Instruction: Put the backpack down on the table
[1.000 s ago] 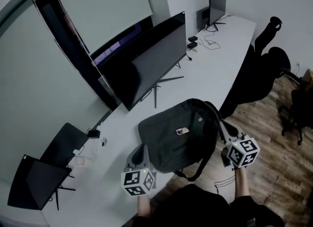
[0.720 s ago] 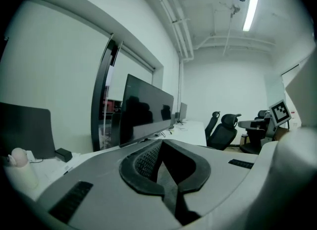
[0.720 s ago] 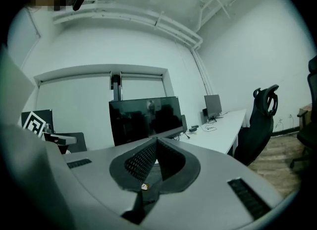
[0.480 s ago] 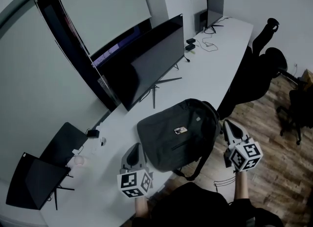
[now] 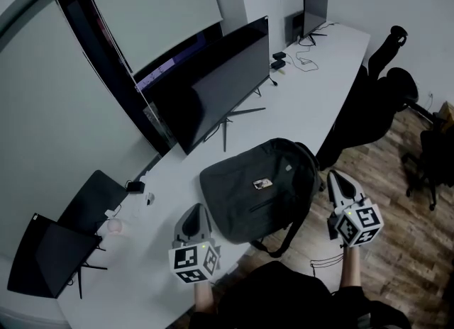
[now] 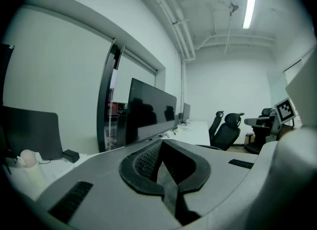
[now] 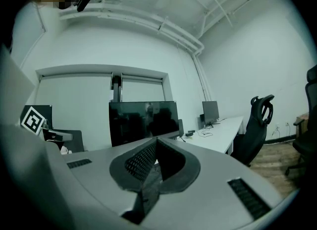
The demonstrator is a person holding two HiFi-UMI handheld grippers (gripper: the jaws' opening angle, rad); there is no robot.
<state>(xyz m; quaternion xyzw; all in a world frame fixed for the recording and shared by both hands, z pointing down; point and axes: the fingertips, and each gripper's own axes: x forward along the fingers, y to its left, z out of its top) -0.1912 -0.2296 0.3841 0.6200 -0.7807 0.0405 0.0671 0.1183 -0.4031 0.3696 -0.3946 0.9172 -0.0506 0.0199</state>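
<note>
The dark grey backpack [image 5: 259,189] lies flat on the white table [image 5: 305,108] near its front edge, and one strap loops off the edge toward the floor. In the head view my left gripper [image 5: 196,209] hovers just left of the bag, shut and empty, not touching it. My right gripper [image 5: 331,176] hangs over the floor to the bag's right, also shut with nothing in it. The left gripper view shows the left gripper [image 6: 161,143] with jaws closed together; in the right gripper view the right gripper [image 7: 156,140] is closed the same way. Neither gripper view shows the backpack.
A large dark monitor [image 5: 220,86] stands behind the bag. A smaller monitor [image 5: 314,8] and cabled devices [image 5: 280,59] sit at the table's far end. Two dark screens [image 5: 50,264] stand at the left. Black office chairs [image 5: 386,93] are on the wooden floor, right.
Both grippers have drawn back from the backpack: the left off its left edge, the right away from the strap. The bag rests on the table.
</note>
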